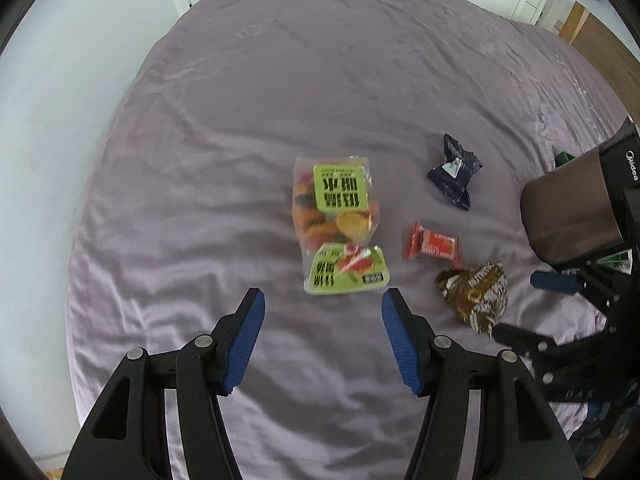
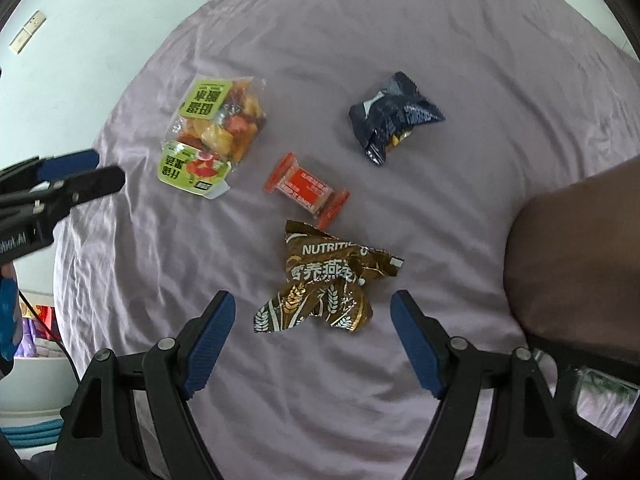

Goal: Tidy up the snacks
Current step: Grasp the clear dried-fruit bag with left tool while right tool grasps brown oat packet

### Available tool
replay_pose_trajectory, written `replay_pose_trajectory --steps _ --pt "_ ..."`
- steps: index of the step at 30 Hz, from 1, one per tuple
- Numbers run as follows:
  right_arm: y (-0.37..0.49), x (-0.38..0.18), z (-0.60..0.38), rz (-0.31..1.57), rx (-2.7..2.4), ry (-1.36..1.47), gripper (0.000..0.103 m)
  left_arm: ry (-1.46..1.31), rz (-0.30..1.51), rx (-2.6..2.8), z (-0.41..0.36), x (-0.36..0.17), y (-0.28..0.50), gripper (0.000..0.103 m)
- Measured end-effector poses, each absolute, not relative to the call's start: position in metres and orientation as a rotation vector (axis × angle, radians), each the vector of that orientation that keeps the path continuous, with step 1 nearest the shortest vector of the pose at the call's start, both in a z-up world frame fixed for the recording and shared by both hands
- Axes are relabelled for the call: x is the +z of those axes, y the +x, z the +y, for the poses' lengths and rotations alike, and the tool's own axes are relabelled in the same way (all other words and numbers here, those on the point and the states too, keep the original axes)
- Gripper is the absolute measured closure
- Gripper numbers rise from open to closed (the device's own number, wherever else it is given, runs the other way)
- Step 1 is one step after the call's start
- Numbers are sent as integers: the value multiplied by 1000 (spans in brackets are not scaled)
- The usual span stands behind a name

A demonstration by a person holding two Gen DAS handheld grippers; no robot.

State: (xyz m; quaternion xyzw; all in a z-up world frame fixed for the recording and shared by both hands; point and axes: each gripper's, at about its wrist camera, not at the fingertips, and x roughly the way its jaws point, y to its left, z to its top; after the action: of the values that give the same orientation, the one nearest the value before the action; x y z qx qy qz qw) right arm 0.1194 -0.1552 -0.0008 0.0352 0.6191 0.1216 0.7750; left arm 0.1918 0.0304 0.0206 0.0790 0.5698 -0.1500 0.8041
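Observation:
Several snacks lie on a lilac bedsheet (image 1: 248,92). A clear bag of dried fruit with green labels (image 1: 338,224) lies just ahead of my open, empty left gripper (image 1: 323,312); it also shows in the right wrist view (image 2: 208,136). A red candy bar (image 2: 306,189) (image 1: 434,246), a dark blue packet (image 2: 394,118) (image 1: 454,172) and a brown-gold oat packet (image 2: 328,280) (image 1: 474,290) lie to its right. My right gripper (image 2: 312,312) is open and empty, hovering just short of the oat packet.
A brown cushion-like object (image 2: 576,256) (image 1: 568,216) sits at the right of the bed. The right gripper (image 1: 532,308) shows in the left view beside the oat packet. The left gripper (image 2: 92,172) shows at the left of the right view. A pale wall (image 1: 60,100) borders the bed's left.

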Motion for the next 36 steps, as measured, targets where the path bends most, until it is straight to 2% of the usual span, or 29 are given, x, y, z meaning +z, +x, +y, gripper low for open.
replay_pose_trajectory --steps 16,36 --pt "126 -16 -163 1361 253 117 0 170 1254 -336 16 1 198 48" --pt "153 -24 -161 1329 289 30 0 168 1248 -331 4 -15 231 48"
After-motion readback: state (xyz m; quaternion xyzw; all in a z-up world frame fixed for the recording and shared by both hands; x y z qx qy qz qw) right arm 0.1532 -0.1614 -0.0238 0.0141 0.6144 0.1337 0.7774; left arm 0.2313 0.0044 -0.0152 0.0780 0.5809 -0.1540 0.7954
